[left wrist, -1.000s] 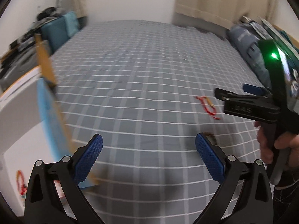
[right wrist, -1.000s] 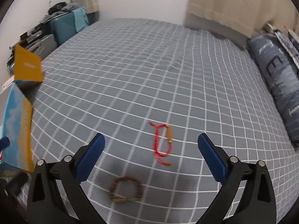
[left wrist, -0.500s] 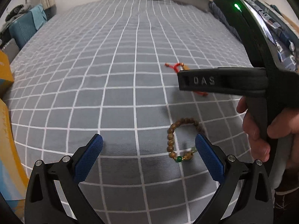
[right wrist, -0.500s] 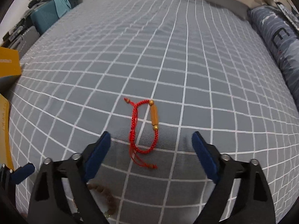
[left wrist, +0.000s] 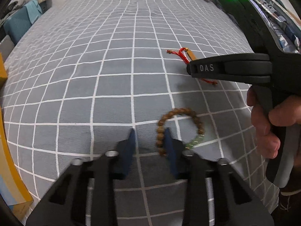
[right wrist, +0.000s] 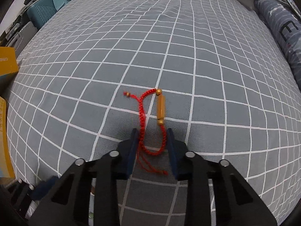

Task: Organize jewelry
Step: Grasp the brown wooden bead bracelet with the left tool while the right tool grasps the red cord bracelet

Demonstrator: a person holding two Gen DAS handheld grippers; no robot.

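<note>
A brown wooden bead bracelet (left wrist: 170,119) with a green bead lies on the grey checked bedspread. My left gripper (left wrist: 150,134) is partly closed; its right finger sits inside the bracelet's ring, and the jaws hold nothing. A red braided cord bracelet (right wrist: 145,120) with a gold tube bead lies further off; it also shows in the left wrist view (left wrist: 183,53). My right gripper (right wrist: 152,133) is partly closed, with the cord's lower loop between its fingers, which stand apart from the cord.
The grey checked bedspread (right wrist: 216,66) fills both views. A yellow and blue box (left wrist: 9,160) stands at the left edge. A teal suitcase (right wrist: 43,13) and clutter stand far left. A dark blue pillow (right wrist: 282,30) lies at right.
Both grippers moved down to the bed and narrowed from wide open. The left now straddles the bead bracelet's edge, the right straddles the red cord's loop.
</note>
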